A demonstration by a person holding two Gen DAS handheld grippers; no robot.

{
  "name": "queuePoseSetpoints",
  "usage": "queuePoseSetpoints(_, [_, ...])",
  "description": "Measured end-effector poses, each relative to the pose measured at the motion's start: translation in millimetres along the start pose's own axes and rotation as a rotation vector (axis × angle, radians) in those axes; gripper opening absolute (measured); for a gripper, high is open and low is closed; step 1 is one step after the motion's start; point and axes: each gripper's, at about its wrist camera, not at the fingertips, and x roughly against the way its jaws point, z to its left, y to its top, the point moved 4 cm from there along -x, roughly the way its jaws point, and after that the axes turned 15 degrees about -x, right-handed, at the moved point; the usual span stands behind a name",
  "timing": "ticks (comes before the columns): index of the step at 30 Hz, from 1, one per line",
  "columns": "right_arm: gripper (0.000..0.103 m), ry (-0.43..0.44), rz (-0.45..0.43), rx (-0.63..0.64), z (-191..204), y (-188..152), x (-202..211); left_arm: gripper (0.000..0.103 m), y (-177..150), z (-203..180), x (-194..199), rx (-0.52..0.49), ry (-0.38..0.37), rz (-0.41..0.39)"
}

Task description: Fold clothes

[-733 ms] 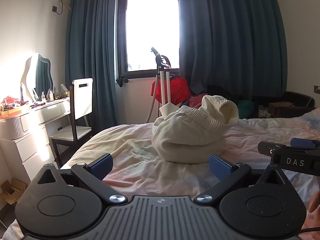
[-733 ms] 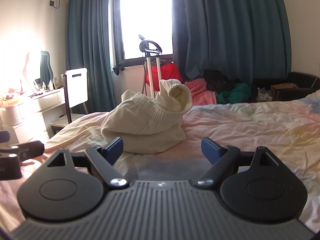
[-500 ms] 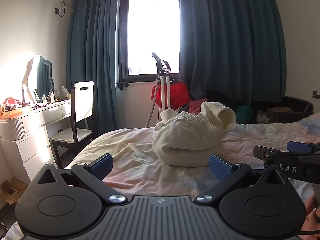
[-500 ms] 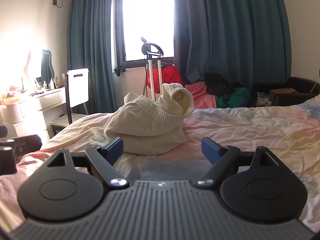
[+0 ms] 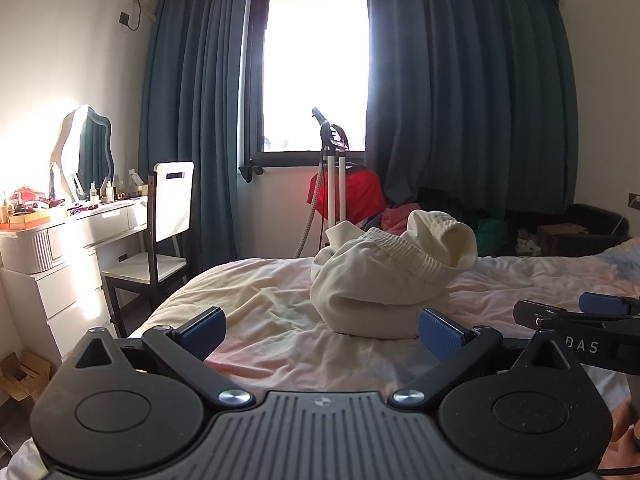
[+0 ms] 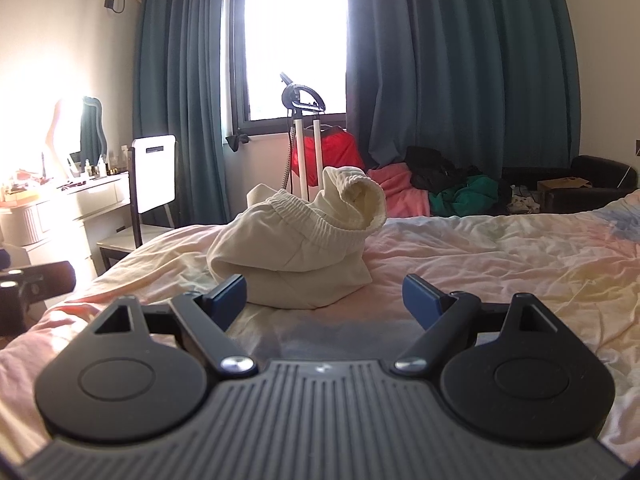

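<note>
Nearest the cameras, the left gripper [image 5: 320,330] is hovering low over the bed [image 5: 256,320] with its blue-padded fingers spread wide and nothing between them, and the right gripper [image 6: 323,298] is doing the same beside it, its jaws gaping and empty. Just beyond both sets of fingertips, the cream garment [image 5: 386,276] is sitting in a crumpled mound on the pastel sheet, apart from either gripper. It is looking like thick, soft knit or fleece, light enough for one pinch to lift yet limp enough to sag and drag once raised. Its ribbed elastic band [image 6: 316,220] is running across the top of the heap, and a rolled opening [image 6: 362,198] is standing up behind it; those firmer edges are probably offering the surest hold, since the loose body below is likely to bunch or slip. Farther off, a garment steamer [image 5: 332,172] is standing under the bright window, and heaped clothes [image 6: 452,186] are lying against the dark curtains.
</note>
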Motion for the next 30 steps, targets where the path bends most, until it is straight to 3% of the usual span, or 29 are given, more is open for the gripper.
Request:
queuePoseSetpoints(19, [0.086, 0.023, 0.044, -0.1, -16.9, 8.5, -3.2, 0.103, -9.6, -9.7, -11.5, -0.015, 0.007, 0.029])
queuePoseSetpoints(28, [0.086, 0.032, 0.017, -0.141, -23.6, 14.8, 1.5, 0.103, -19.2, -15.4, -25.1, -0.03, 0.013, 0.06])
queuePoseSetpoints(30, [0.081, 0.031, 0.016, -0.15, -24.9, 16.4, 2.1, 0.103, -21.7, -15.6, -27.3, -0.026, 0.018, 0.061])
